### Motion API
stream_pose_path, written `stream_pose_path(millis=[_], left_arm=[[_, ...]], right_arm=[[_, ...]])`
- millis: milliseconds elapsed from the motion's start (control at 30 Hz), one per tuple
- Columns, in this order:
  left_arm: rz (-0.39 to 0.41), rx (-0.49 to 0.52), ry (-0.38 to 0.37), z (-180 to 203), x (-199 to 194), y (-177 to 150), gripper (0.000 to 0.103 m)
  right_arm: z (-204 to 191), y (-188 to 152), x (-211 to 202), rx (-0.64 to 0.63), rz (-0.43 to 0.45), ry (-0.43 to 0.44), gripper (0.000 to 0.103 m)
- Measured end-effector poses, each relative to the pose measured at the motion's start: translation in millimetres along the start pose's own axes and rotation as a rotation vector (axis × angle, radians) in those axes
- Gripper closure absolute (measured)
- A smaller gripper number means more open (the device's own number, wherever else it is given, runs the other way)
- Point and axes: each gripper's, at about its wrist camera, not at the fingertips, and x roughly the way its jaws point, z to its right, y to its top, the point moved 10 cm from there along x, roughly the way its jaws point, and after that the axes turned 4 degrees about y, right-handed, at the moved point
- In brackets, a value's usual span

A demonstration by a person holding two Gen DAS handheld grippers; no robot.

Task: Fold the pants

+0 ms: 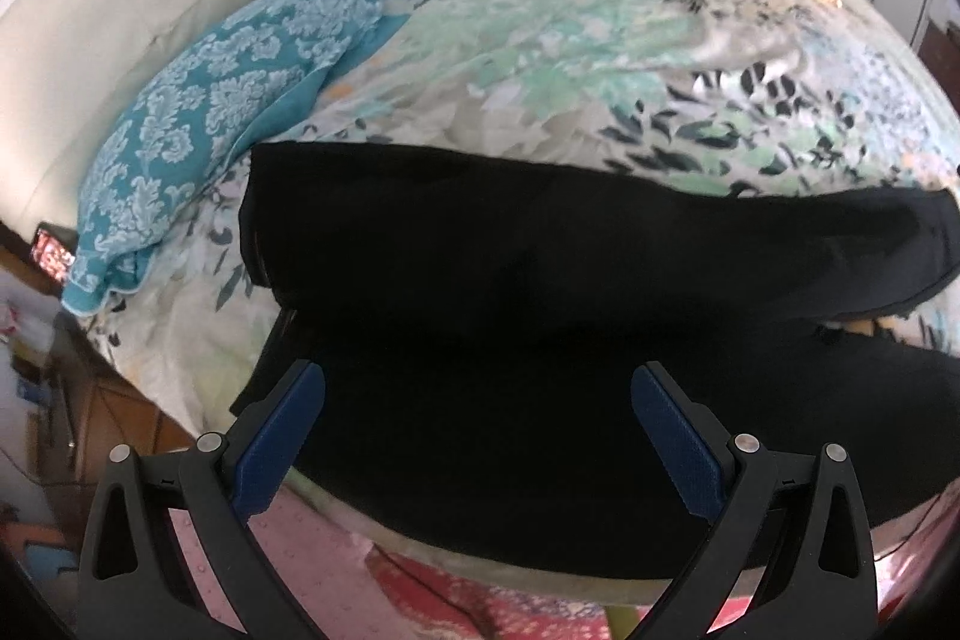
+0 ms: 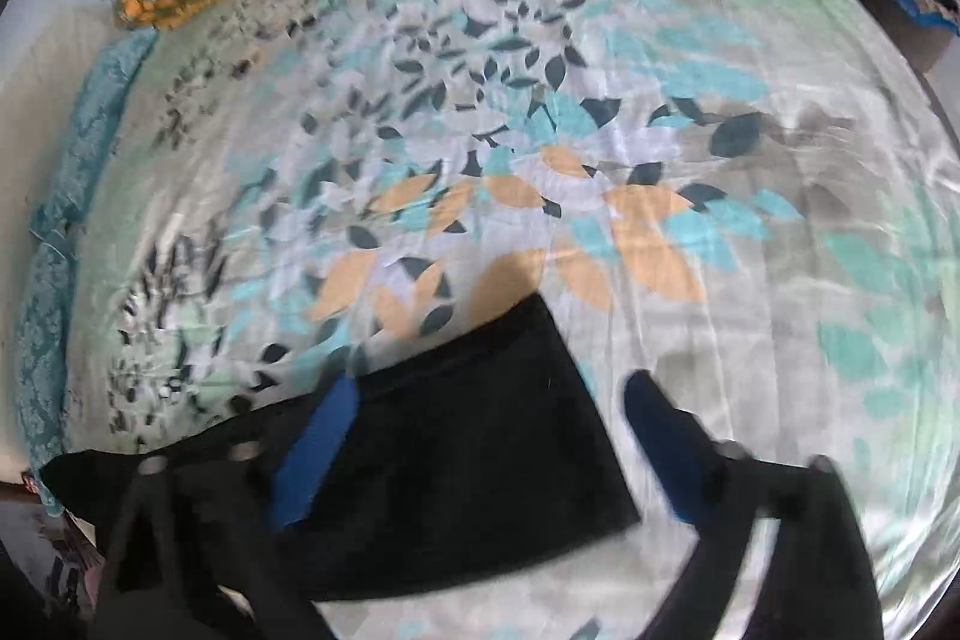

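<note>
The black pants (image 1: 540,280) lie flat on the bed (image 1: 540,70), ready to fold. Both grippers, left (image 1: 477,388) and right (image 2: 486,400), hang low in the frame, jaws released, holding nothing.

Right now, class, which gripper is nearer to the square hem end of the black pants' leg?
Right. The right gripper hangs open directly over the hem end of the black pants; the left gripper hovers open over their wider part, hem not visible there.
</note>
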Motion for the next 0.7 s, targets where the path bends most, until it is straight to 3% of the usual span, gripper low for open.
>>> stream_pose_path(millis=[233,300,400,500,567,633,700], left_arm=[[-0.057,0.015,-0.002,14.3,17.0,-2.3,0.001],[-0.062,0.031,0.006,17.7,20.4,-3.6,0.001],[-0.077,0.039,0.012,19.8,27.0,-6.6,0.001],[-0.074,0.060,0.012,21.2,35.6,3.6,0.001],[-0.056,0.044,0.037,13.4,41.5,23.2,0.001],[-0.028,-0.042,0.033,-1.2,41.6,45.7,0.001],[-0.008,-0.110,0.011,-11.1,39.3,55.9,0.001]], right_arm=[[11.2,9.8,36.2,-0.053,-0.083,-0.019,0.034],[9.3,7.6,43.4,-0.057,-0.117,0.012,0.049],[7.7,7.3,41.7,-0.108,-0.134,-0.033,0.091],[1.7,28.8,13.0,-0.108,-0.009,-0.015,0.091],[4.6,52.6,-16.6,-0.072,0.155,-0.036,0.092],[5.3,65.0,-34.9,-0.063,0.290,-0.099,0.090],[5.8,62.0,-27.4,-0.086,0.302,-0.226,0.077]])
